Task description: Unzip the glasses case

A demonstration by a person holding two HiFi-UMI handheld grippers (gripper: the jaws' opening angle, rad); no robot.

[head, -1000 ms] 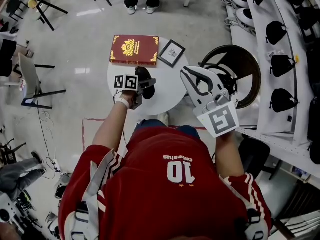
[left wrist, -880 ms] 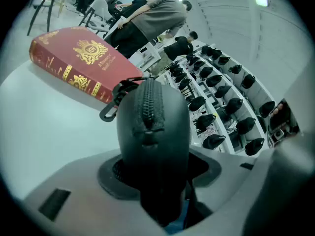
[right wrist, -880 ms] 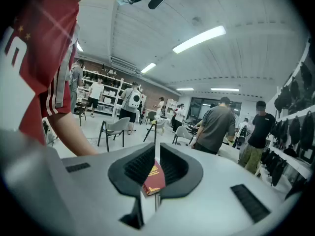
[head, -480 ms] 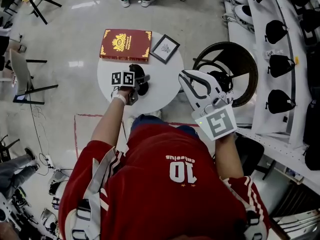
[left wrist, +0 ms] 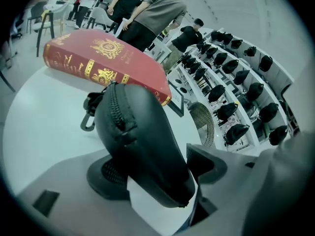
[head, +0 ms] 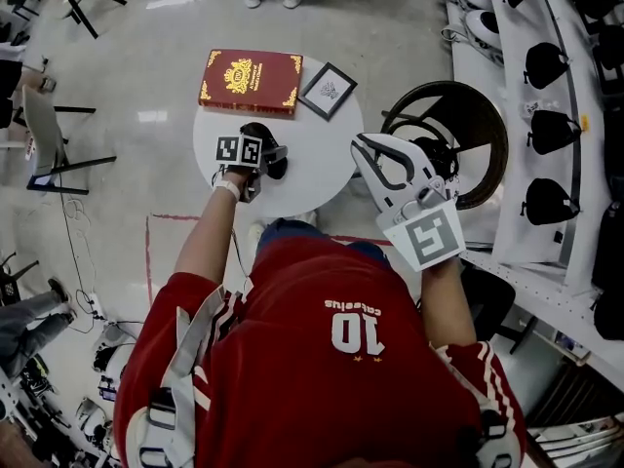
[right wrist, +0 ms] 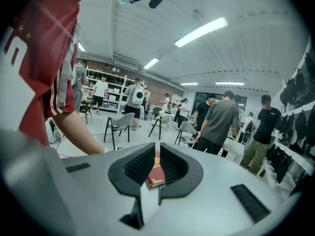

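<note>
While zipped, glasses case (left wrist: 142, 136) on table (head: 314, 156).

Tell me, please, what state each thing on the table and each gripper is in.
glasses case: zipped shut, on the table.
red book: closed, lying flat.
picture frame: lying flat, face up.
left gripper: open, jaws just been opening, case between them.
right gripper: closed, empty.

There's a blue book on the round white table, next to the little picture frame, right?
No, the book is red with gold trim, not blue; the head view shows it. It does lie on the round white table next to the little picture frame.
</note>
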